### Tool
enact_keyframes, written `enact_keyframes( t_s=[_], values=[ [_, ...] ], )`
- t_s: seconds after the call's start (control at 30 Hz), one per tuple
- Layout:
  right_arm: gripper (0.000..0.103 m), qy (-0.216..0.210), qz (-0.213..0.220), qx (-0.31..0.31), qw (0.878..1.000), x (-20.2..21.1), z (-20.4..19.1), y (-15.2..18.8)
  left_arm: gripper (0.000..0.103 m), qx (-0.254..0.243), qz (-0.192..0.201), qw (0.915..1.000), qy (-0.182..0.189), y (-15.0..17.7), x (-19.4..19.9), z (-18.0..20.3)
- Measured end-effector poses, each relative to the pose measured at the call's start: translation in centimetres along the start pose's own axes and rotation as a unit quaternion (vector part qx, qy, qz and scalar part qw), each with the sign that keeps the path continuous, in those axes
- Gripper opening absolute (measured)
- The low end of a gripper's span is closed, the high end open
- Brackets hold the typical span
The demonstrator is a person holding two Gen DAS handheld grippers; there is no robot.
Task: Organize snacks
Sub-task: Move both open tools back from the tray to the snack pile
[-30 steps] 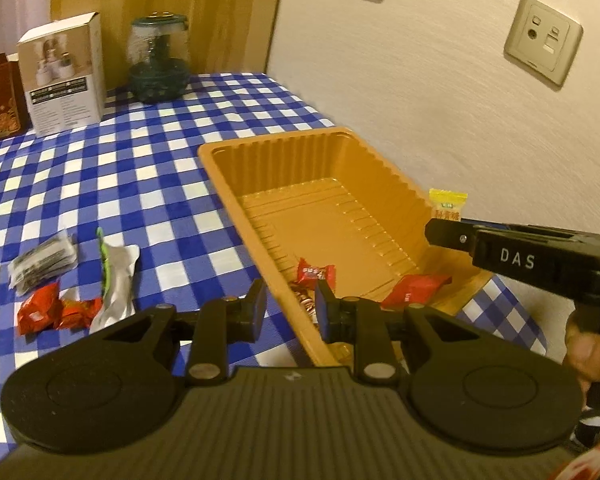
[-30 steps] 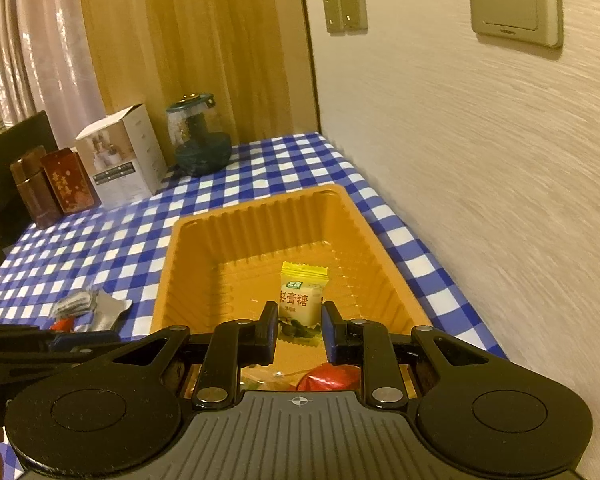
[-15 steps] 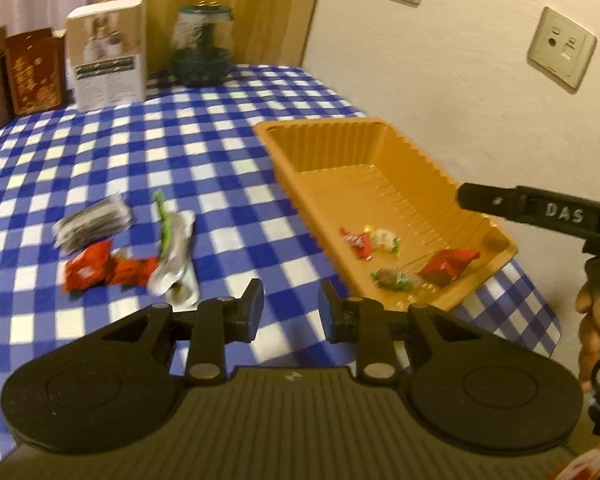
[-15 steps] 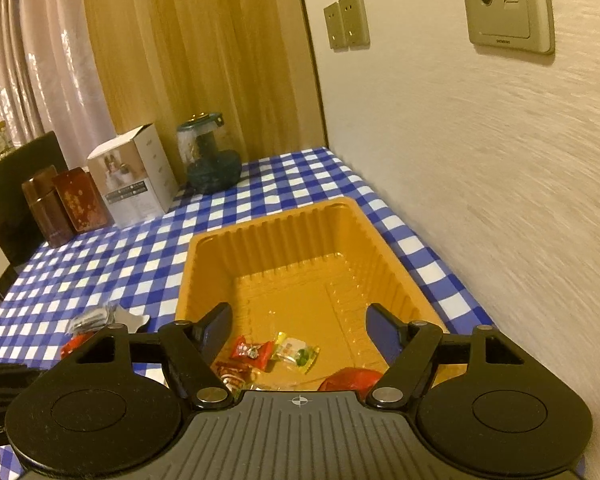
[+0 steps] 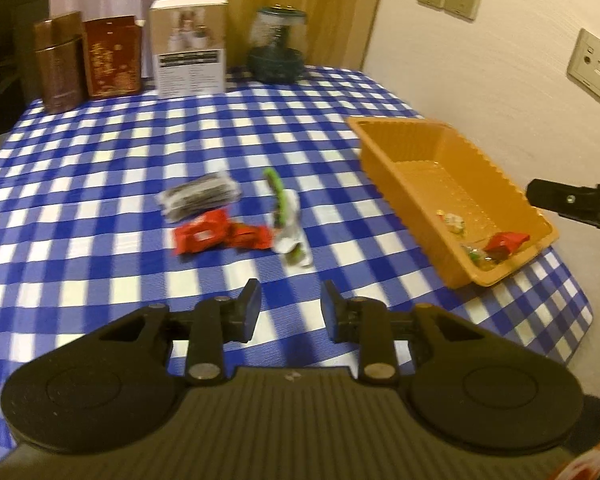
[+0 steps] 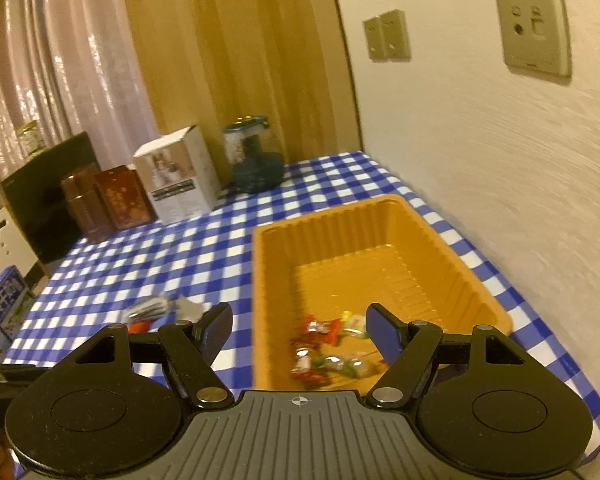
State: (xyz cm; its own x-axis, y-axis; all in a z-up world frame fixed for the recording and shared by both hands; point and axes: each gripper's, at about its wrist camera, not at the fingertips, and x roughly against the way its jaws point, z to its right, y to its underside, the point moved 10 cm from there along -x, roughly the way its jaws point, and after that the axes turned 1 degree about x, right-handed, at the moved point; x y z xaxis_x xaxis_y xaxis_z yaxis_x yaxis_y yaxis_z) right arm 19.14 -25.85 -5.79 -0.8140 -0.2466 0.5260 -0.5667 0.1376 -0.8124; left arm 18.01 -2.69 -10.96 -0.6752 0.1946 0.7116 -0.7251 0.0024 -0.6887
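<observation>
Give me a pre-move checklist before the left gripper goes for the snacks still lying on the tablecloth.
1. Left gripper empty: ok, nothing between its fingers, which are opening.
2. Snacks left to collect: ok, the dark packet, the red packets and the white-green wrapper lie together on the checked tablecloth.
3. Path to that cluster: ok, only bare cloth ahead of the left gripper.
4. Right gripper empty: ok, fingers wide apart, nothing held.
5. Orange tray has room: ok, a few sweets at its near end, the rest bare.
6. Which packet overlaps which: cannot tell, the picture is blurred.
</observation>
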Motion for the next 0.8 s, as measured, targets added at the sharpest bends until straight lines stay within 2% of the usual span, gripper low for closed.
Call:
enact_keyframes(
  t_s=[0.33,0.8],
  values=[
    [0.074,-0.03,-0.019,0.036,0.999,0.1,-5.7,1.4,0.029,-0.012,0.009,0.9998,-0.011,0.6,2.0,-3.6],
    [0.074,-0.058,-0.066,0.058,0.994,-4.9,-11.2,3.8,0.033,-0.04,0.013,0.999,-0.013,-0.5,0.9,-7.9]
  ],
)
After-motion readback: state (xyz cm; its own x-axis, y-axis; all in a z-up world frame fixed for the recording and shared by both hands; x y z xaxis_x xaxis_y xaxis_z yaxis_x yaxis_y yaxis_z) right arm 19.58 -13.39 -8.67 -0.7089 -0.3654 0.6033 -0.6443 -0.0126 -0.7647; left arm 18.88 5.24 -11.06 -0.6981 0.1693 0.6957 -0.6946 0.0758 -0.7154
